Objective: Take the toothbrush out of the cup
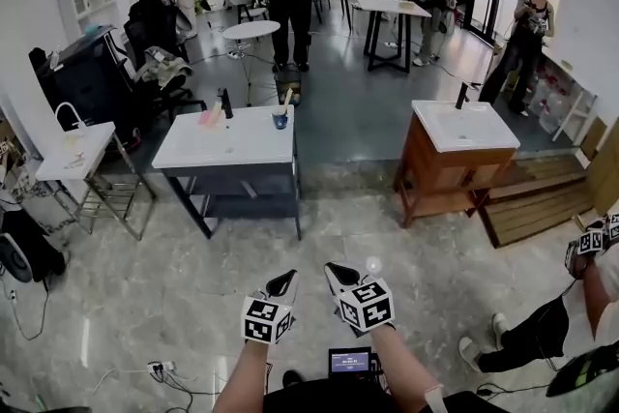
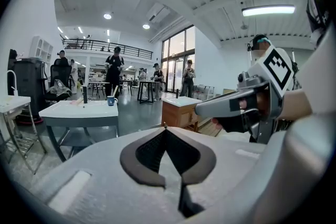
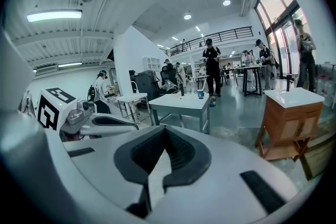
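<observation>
A blue cup (image 1: 280, 119) with a toothbrush (image 1: 286, 99) standing in it sits at the back right of a white-topped sink table (image 1: 227, 146), far ahead of me. Both grippers are held low and near me, well short of the table. My left gripper (image 1: 283, 283) is shut and holds nothing; my right gripper (image 1: 339, 277) beside it is shut and holds nothing too. In the left gripper view the cup (image 2: 111, 100) shows small beyond the shut jaw tips (image 2: 165, 127). The right gripper view has the cup (image 3: 200, 94) on the table past its jaw tips (image 3: 166, 128).
A black faucet (image 1: 225, 103) and a pink item (image 1: 211, 116) share the table top. A wooden vanity with a white basin (image 1: 450, 150) stands to the right. A metal-framed stand (image 1: 82, 160) is at the left. Several people stand behind, and one sits at the right (image 1: 542, 329).
</observation>
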